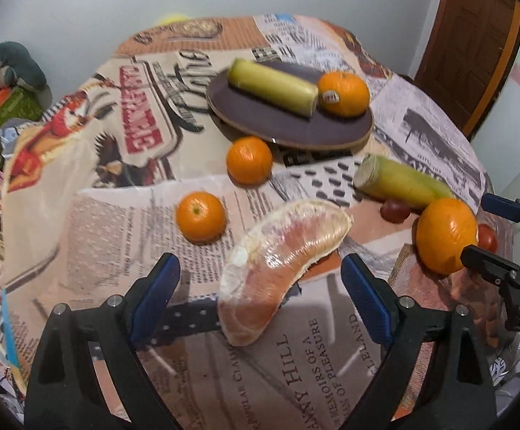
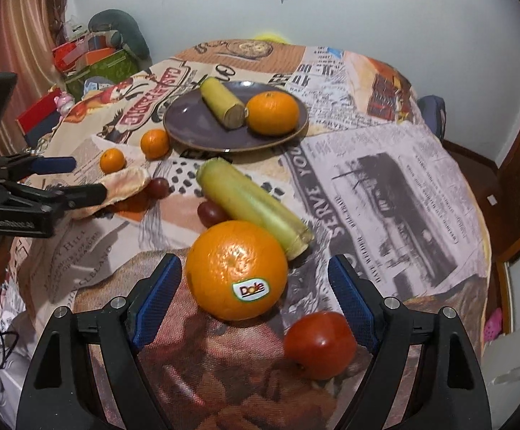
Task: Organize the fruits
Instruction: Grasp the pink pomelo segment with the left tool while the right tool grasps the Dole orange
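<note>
The pomelo wedge lay on the tablecloth between the spread fingers of my left claw; neither pad touched it. Its narrow end pointed toward one o'clock. From the right wrist view the same wedge sat at nine o'clock, with my left claw wide around it.

My right claw was also spread. The Dole orange sat between its fingers, nearer the left pad, with no contact seen. A tomato rested just beside the right pad, at five o'clock of that orange.

At twelve o'clock of the orange lay a wrapped cane piece, touching or nearly touching it. Two grapes lay beside the cane, at its nine o'clock.

Farther out, the plate held a second cane piece and an orange, touching. Two mandarins lay at the plate's eight o'clock.
</note>
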The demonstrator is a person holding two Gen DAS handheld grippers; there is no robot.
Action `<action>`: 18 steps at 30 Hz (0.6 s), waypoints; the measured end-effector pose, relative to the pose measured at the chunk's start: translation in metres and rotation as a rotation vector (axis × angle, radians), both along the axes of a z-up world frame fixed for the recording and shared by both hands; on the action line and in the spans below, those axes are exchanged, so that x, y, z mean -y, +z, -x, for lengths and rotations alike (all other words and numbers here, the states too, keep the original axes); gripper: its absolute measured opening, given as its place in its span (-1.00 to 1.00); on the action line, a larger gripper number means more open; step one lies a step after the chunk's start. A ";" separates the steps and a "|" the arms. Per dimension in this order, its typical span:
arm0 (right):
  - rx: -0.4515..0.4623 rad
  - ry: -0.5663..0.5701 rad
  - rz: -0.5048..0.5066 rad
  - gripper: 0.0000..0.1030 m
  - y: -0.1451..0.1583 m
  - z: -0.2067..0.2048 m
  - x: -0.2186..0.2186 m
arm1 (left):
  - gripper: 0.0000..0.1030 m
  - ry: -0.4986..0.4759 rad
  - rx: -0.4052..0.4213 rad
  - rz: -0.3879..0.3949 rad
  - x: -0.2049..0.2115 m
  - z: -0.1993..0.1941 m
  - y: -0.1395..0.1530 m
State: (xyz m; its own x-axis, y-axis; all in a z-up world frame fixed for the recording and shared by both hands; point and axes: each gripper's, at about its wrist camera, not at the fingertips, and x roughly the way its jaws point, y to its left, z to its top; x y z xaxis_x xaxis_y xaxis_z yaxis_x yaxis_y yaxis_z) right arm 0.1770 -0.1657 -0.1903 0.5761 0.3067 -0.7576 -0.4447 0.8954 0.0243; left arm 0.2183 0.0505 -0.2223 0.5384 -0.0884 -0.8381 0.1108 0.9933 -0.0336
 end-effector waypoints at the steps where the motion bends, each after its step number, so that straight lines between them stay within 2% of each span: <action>1: -0.006 0.006 0.001 0.59 -0.002 -0.001 -0.001 | 0.80 0.001 -0.011 0.004 0.000 -0.002 -0.004; 5: -0.035 0.009 0.005 0.59 -0.012 -0.007 -0.005 | 0.60 0.011 -0.064 0.031 -0.003 -0.013 -0.018; 8: -0.067 0.012 -0.008 0.59 -0.021 -0.010 -0.005 | 0.55 0.014 -0.049 0.018 -0.001 -0.014 -0.020; 11: -0.088 0.018 -0.018 0.58 -0.027 -0.011 -0.006 | 0.34 0.003 -0.039 0.020 0.001 -0.014 -0.019; 13: -0.082 0.025 -0.011 0.58 -0.027 -0.011 -0.007 | 0.12 -0.003 -0.039 0.029 0.003 -0.014 -0.018; 15: -0.083 0.032 -0.020 0.48 -0.026 -0.011 -0.008 | 0.01 -0.004 -0.038 0.028 0.004 -0.015 -0.016; 16: -0.086 0.037 -0.026 0.34 -0.025 -0.011 -0.007 | 0.00 -0.007 -0.039 0.035 0.004 -0.016 -0.015; 18: -0.090 0.036 -0.028 0.33 -0.024 -0.012 -0.007 | -0.02 -0.009 -0.038 0.040 0.003 -0.014 -0.013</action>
